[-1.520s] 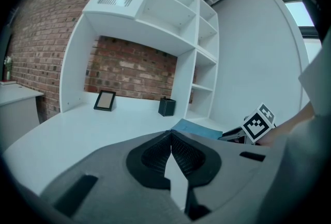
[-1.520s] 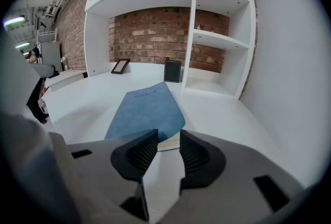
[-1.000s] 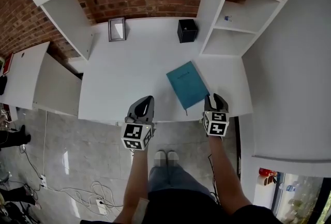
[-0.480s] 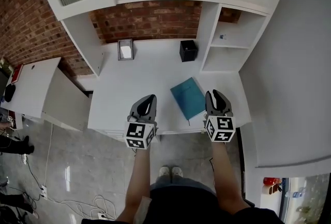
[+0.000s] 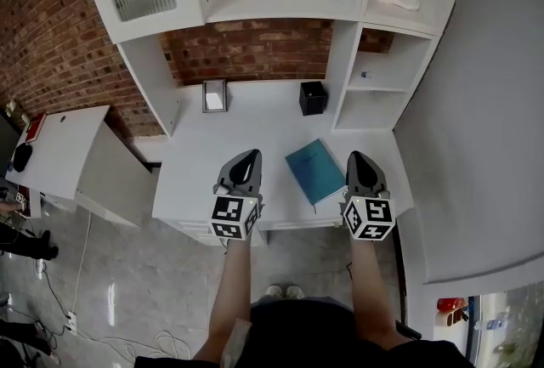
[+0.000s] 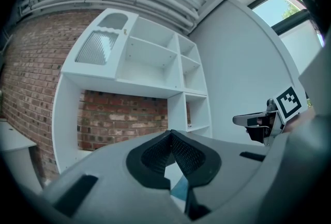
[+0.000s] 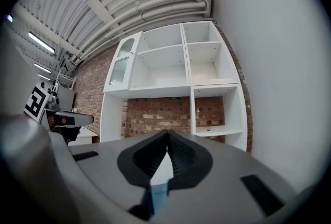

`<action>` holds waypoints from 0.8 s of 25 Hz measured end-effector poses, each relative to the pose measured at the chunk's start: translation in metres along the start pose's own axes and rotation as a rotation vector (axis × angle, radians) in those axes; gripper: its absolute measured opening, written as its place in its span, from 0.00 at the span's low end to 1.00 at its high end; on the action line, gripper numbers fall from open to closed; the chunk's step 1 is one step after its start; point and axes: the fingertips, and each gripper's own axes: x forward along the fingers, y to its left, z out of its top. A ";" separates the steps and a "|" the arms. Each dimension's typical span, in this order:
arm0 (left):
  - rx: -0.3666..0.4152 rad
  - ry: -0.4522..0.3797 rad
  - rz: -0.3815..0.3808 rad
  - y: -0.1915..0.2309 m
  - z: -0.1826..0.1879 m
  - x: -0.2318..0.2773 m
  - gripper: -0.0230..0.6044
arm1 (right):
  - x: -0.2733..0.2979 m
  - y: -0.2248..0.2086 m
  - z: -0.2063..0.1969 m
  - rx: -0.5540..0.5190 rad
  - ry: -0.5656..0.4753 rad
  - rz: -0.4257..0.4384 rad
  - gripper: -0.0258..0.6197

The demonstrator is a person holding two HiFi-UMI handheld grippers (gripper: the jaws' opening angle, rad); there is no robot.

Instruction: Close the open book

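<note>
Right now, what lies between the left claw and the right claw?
In the head view, the closed teal book on the white desk shows between the left claw and the right claw, both shut and empty.

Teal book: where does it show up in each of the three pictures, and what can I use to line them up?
Head view: teal book lies closed on the white desk, right of centre.
Left gripper view: a teal sliver low at centre, under the jaws.
Right gripper view: a bluish patch low at centre, likely the book.
Shared landmark: the brick wall behind the white shelves.
</note>
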 end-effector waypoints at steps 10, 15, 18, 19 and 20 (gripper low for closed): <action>0.012 -0.012 0.021 0.005 0.007 -0.006 0.05 | 0.002 0.006 0.003 -0.005 -0.013 0.036 0.04; 0.006 -0.004 0.027 0.007 0.006 -0.010 0.05 | 0.001 0.009 0.004 0.001 -0.004 0.040 0.04; 0.006 0.003 0.027 0.004 0.003 -0.010 0.05 | -0.001 0.007 0.002 0.004 0.002 0.037 0.04; 0.006 0.004 0.028 0.003 0.002 -0.011 0.05 | -0.001 0.007 0.001 0.007 0.004 0.037 0.04; 0.006 0.005 0.028 0.003 0.002 -0.011 0.05 | -0.001 0.007 0.000 0.010 0.006 0.039 0.04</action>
